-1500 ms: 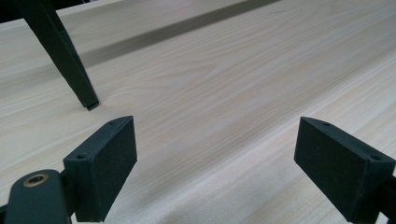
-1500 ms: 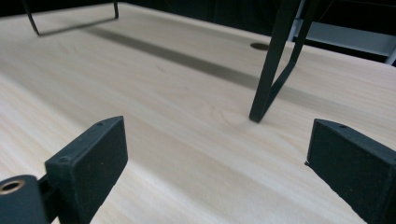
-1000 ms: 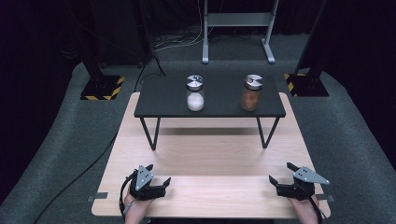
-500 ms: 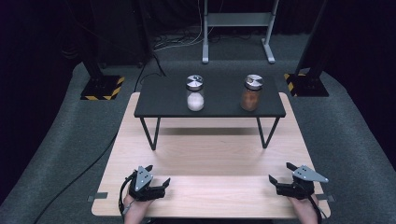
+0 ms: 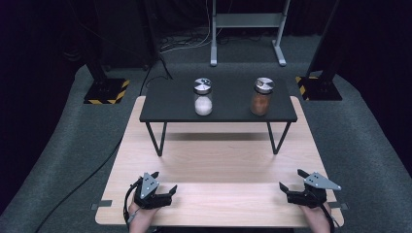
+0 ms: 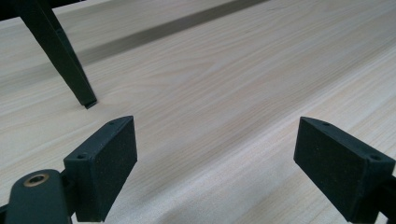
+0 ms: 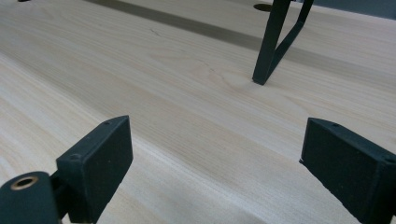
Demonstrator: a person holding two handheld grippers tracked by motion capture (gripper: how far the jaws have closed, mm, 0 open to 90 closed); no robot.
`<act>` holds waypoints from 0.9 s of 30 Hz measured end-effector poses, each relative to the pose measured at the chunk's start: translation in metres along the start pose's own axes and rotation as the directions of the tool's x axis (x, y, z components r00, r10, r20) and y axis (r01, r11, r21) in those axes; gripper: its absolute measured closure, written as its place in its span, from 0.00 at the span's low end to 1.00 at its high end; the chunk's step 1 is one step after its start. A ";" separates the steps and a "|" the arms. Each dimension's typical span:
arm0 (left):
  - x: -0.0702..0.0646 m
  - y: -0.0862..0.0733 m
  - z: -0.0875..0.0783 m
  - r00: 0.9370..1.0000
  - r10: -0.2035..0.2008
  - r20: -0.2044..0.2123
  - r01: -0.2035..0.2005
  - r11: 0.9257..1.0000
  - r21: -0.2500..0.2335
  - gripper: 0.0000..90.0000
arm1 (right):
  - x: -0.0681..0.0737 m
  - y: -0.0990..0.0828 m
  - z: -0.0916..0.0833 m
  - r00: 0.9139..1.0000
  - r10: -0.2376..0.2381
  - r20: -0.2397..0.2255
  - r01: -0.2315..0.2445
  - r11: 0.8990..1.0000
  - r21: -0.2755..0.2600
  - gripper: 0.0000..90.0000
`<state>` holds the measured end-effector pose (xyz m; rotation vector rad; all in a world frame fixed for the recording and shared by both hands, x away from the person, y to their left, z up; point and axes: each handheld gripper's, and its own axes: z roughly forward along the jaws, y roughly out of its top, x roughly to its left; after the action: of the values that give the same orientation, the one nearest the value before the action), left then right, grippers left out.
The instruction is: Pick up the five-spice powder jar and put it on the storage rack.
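Work not started, by my reading. Left gripper (image 5: pixel 165 190) rests at the near edge of the worktop (image 5: pixel 218 160), jaws wide apart with nothing between them. Right gripper (image 5: pixel 290 182) rests at the opposite near corner; its jaws have just closed slightly but stand wide, bare wood between them. The white-filled jar (image 5: pixel 203 96) and the orange-filled jar (image 5: pixel 262 96) stand upright, apart from each other, on the black raised shelf (image 5: pixel 165 104), well apart from both grippers. Reach, grasp and handling all remain.

Grey carpet floor (image 5: pixel 58 145), dark walls, metal stand (image 5: pixel 247 29)
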<state>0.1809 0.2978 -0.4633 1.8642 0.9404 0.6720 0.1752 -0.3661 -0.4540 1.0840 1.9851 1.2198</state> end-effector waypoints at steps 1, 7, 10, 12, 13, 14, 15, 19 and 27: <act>0.000 0.000 0.000 1.000 0.000 0.000 0.000 1.000 0.000 0.14 | 0.000 0.000 0.000 1.000 -0.001 0.000 0.001 1.000 0.001 0.09; 0.000 0.000 0.001 1.000 0.000 -0.002 0.000 1.000 -0.002 0.14 | -0.001 0.001 0.001 1.000 0.006 -0.006 -0.006 1.000 0.007 0.09; 0.000 0.001 0.001 1.000 0.007 -0.003 -0.007 1.000 0.003 0.14 | -0.002 0.001 0.001 1.000 0.007 -0.007 -0.007 1.000 0.007 0.09; 0.000 0.001 0.001 1.000 0.008 -0.002 -0.008 1.000 0.003 0.14 | -0.002 0.001 0.001 1.000 0.006 -0.008 -0.006 1.000 0.009 0.11; 0.000 0.001 0.001 1.000 0.007 -0.001 -0.007 1.000 0.005 0.14 | -0.001 0.001 0.000 1.000 0.005 -0.009 -0.005 1.000 0.009 0.12; 0.000 0.001 0.001 1.000 0.007 -0.001 -0.007 1.000 0.006 0.14 | -0.001 0.002 0.000 1.000 0.004 -0.009 -0.004 1.000 0.011 0.12; 0.001 0.001 0.001 1.000 0.007 0.000 -0.007 1.000 0.006 0.14 | 0.000 0.002 0.000 1.000 0.004 -0.008 -0.004 1.000 0.011 0.12; 0.001 0.001 0.001 1.000 0.007 0.001 -0.007 1.000 0.006 0.14 | 0.000 0.001 0.000 1.000 0.008 -0.006 -0.008 1.000 0.011 0.12; 0.001 0.003 0.003 1.000 0.012 0.000 -0.012 1.000 0.010 0.14 | 0.000 0.002 -0.001 1.000 0.008 -0.008 -0.007 1.000 0.016 0.12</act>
<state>0.1843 0.2961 -0.4621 1.8793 0.9351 0.6756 0.1748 -0.3664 -0.4521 1.0972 2.0016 1.2155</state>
